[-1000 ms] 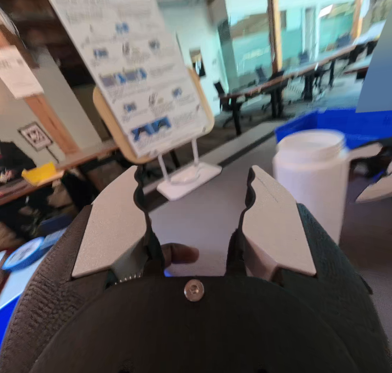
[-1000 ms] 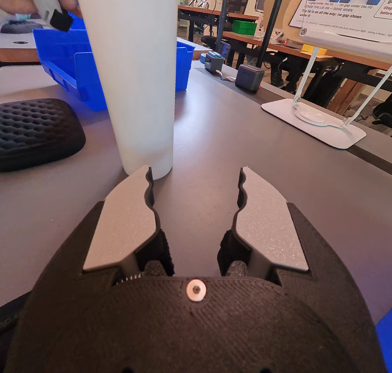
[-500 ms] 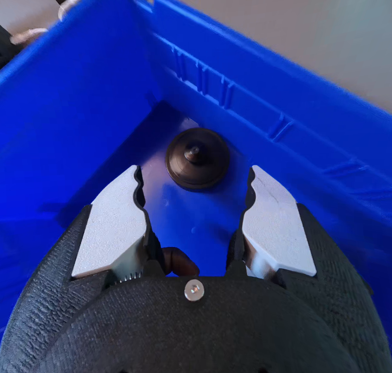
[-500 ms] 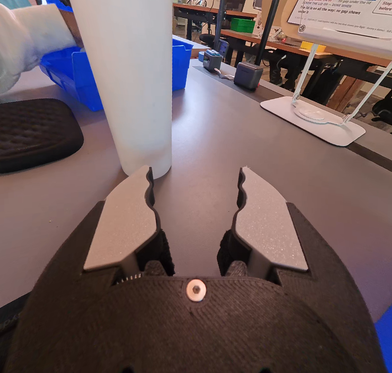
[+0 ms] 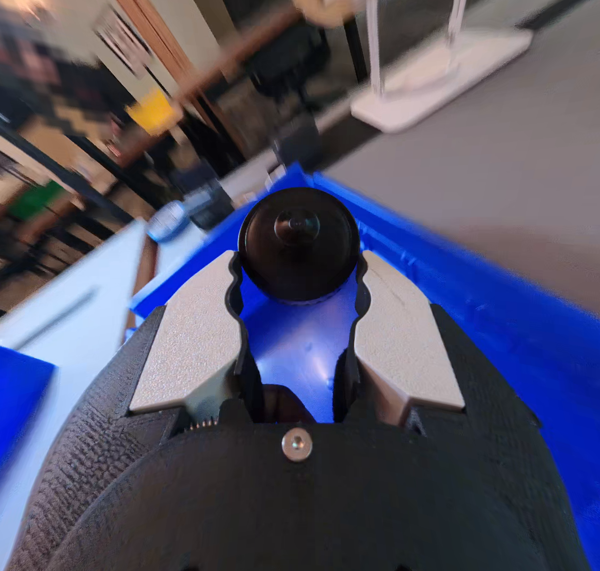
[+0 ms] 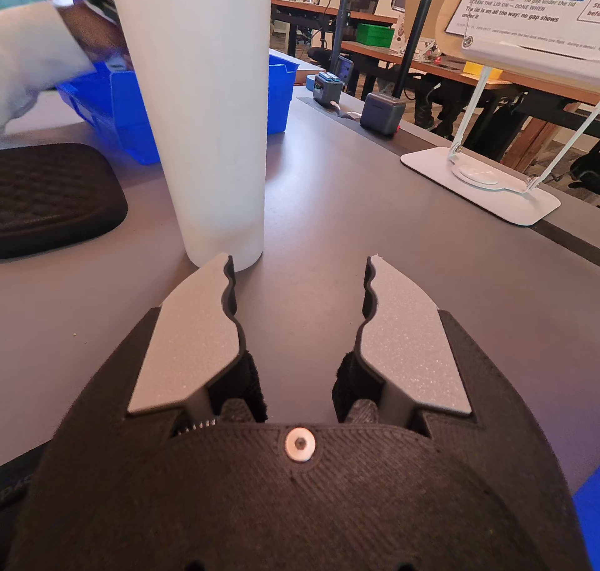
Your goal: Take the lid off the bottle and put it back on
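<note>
In the left wrist view my left gripper (image 5: 298,257) is shut on the round black lid (image 5: 297,240), pinching its rim at the fingertips over the inside of the blue bin (image 5: 470,299). The lid has a small knob at its centre. In the right wrist view the tall white bottle (image 6: 201,117) stands upright on the grey table (image 6: 324,218); its top is out of frame. My right gripper (image 6: 298,260) is open and empty, low over the table, its left fingertip just in front of the bottle's base.
The blue bin (image 6: 279,101) sits behind the bottle, with a person's sleeve (image 6: 35,52) over it. A black padded mat (image 6: 48,198) lies to the left. A white sign stand (image 6: 480,185) is at the right; it also shows in the left wrist view (image 5: 438,78). Small grey devices (image 6: 383,110) lie near the table's far edge. Across from one pair of fingers to the other is roughly 40 cm. It is some 8 cm from my right tips to the tall white bottle (image 6: 201,117).
My left gripper went down into the blue bin, closed on the black lid and is tilting up with it. The right gripper and the bottle have stayed in place.
</note>
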{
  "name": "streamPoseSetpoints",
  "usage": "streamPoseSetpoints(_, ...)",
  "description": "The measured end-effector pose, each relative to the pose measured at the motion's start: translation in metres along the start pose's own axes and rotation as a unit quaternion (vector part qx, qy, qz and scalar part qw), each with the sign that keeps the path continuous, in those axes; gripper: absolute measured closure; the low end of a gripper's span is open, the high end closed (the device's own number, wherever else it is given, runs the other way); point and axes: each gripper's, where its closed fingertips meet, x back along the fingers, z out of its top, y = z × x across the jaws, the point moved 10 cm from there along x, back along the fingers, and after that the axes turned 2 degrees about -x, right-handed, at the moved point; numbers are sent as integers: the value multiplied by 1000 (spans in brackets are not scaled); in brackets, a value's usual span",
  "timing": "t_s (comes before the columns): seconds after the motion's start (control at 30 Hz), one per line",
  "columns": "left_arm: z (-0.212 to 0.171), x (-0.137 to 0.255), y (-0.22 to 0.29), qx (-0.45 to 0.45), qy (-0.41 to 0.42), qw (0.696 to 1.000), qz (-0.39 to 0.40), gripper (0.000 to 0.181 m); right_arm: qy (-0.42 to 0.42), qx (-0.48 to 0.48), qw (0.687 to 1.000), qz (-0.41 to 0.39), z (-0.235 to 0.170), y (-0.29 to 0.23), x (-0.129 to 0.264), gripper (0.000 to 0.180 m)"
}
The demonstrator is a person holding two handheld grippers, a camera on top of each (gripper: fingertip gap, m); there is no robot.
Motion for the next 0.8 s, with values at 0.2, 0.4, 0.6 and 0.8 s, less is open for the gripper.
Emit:
streamPoseSetpoints(0.2,65,89,58,-119,150,982,-2,113,44,46,998,-17,9,-4,8,110)
streamPoseSetpoints(0.4,79,123,137,-207,101,959,-162,113,140,117,983,24,39,-35,23,147)
streamPoseSetpoints(0.6,79,129,185,-259,66,936,-230,113,121,199,963,134,78,-113,0,143)
streamPoseSetpoints(0.8,85,128,207,-285,79,915,-275,113,66,247,956,142,87,-133,-29,144)
